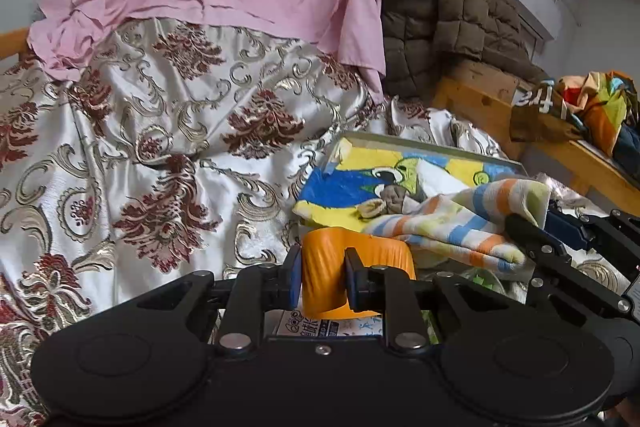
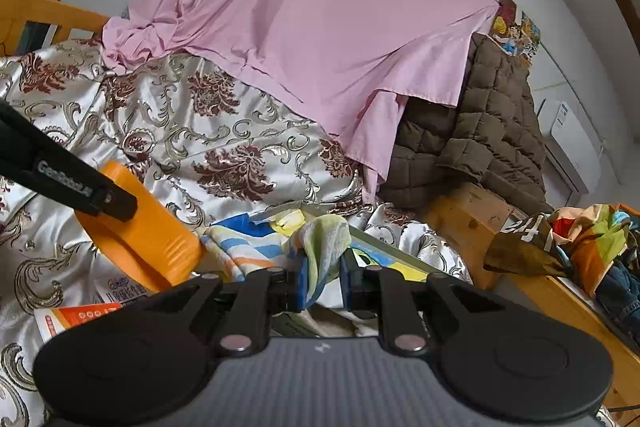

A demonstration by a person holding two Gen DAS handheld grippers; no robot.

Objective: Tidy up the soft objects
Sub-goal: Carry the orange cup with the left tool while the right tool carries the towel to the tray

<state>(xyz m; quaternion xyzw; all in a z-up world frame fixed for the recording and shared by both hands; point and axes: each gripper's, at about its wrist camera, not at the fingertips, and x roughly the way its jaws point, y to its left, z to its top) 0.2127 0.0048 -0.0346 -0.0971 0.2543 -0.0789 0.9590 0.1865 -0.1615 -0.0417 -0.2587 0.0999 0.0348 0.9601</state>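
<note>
L gripper clamps orange bin, R gripper pinches striped towel; painted box behind.

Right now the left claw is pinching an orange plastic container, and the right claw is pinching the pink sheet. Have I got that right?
Not quite. The left claw does pinch the orange plastic container, but the right claw is pinching the striped towel, not the pink sheet, which hangs untouched farther back. The right wrist view shows it.
</note>
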